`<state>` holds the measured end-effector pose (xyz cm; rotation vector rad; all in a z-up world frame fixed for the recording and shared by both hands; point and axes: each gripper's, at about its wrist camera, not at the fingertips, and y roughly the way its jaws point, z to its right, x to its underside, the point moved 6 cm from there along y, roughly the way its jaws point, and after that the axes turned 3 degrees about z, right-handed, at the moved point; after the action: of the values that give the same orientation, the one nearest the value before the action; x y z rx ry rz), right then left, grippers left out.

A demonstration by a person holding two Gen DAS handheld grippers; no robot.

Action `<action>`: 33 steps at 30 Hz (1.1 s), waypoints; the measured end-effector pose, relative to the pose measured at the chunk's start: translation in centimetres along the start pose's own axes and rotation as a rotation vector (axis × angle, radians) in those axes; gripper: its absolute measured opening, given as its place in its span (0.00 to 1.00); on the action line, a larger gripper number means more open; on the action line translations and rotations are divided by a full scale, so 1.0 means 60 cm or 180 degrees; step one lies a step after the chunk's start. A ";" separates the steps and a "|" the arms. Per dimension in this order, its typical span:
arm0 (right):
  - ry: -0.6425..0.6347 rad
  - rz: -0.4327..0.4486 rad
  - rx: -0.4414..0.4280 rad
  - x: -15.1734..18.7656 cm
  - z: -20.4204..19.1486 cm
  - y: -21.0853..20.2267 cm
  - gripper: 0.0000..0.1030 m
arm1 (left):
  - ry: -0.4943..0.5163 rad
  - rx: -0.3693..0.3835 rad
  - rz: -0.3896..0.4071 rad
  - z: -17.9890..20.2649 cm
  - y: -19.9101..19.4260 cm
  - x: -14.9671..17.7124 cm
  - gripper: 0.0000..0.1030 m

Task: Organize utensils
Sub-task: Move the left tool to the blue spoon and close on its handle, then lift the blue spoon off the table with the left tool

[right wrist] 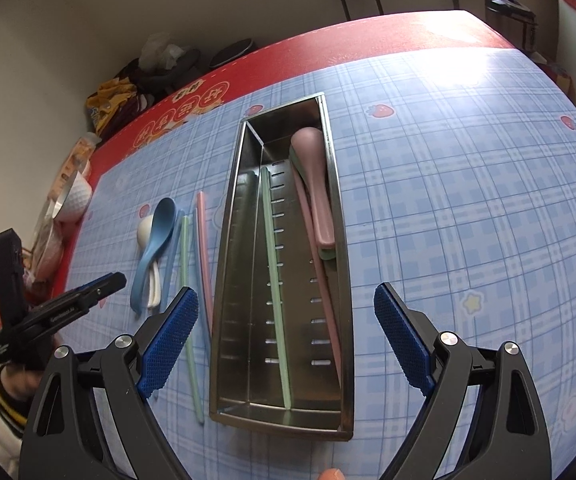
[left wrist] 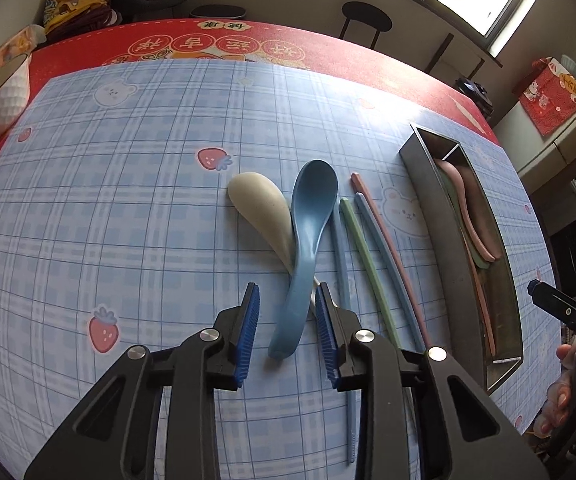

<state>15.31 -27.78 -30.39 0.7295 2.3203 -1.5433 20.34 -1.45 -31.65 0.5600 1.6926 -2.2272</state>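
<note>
Left wrist view: my left gripper (left wrist: 286, 332) holds its jaws wide on either side of the handle of the blue plastic spoon (left wrist: 305, 248), whose bowl points toward 12 o'clock; whether either pad touches it I cannot tell. This spoon crosses over the cream plastic spoon (left wrist: 258, 208), both lying on the blue plaid mat (left wrist: 128, 200) covering the worktop. At 3 o'clock of the spoons lie four loose chopsticks, among them a green chopstick (left wrist: 361, 248) and a pink chopstick (left wrist: 383, 236). Right wrist view: my right gripper (right wrist: 286, 340), jaws wide and holding nothing, hovers above the near end of the rectangular stainless-steel utensil tray (right wrist: 232, 264), which contains a pink plastic spoon (right wrist: 313, 176) and a second green chopstick (right wrist: 276, 280).
</note>
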 end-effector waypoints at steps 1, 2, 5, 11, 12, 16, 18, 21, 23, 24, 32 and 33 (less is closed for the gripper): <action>0.0008 0.0014 0.0029 -0.001 0.003 -0.002 0.84 | -0.0024 0.0030 -0.0020 -0.001 0.007 -0.003 0.27; 0.0022 0.0026 0.0042 -0.001 0.006 -0.003 0.84 | -0.0040 0.0054 -0.0042 0.000 0.013 -0.005 0.27; 0.0067 0.0030 0.0059 -0.001 0.013 -0.007 0.84 | -0.0043 0.0114 -0.0081 0.005 0.028 -0.010 0.27; 0.0092 0.0043 0.0077 -0.001 0.018 -0.011 0.84 | -0.0151 0.0201 -0.0143 0.002 0.046 -0.012 0.16; 0.0102 0.0051 0.0083 -0.001 0.019 -0.012 0.84 | -0.0159 0.0211 -0.0151 0.002 0.047 -0.012 0.16; 0.0132 0.0073 0.0110 -0.002 0.020 -0.013 0.84 | -0.0157 0.0237 -0.0176 0.005 0.055 -0.015 0.16; 0.0127 0.0069 0.0118 -0.001 0.017 -0.012 0.84 | -0.0147 0.0240 -0.0187 0.007 0.059 -0.015 0.15; 0.0103 0.0067 0.0123 0.000 0.009 -0.009 0.84 | -0.0083 0.0188 -0.0152 0.011 0.058 -0.015 0.09; 0.0088 0.0078 0.0135 -0.001 0.005 -0.009 0.84 | -0.0070 0.0191 -0.0102 0.013 0.051 -0.016 0.06; 0.0083 0.0082 0.0142 -0.001 0.003 -0.008 0.84 | -0.0072 0.0191 -0.0082 0.012 0.046 -0.016 0.06; -0.0079 0.0103 0.0080 -0.006 -0.040 0.002 0.84 | -0.0143 0.0154 0.0086 -0.013 -0.004 0.002 0.06; -0.0116 0.0095 0.0073 -0.005 -0.048 0.004 0.84 | -0.0144 0.0143 0.0109 -0.016 -0.011 0.006 0.06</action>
<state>15.86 -25.16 -29.25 0.7321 2.2590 -1.5598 19.82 -0.35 -31.46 0.5408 1.6026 -2.2416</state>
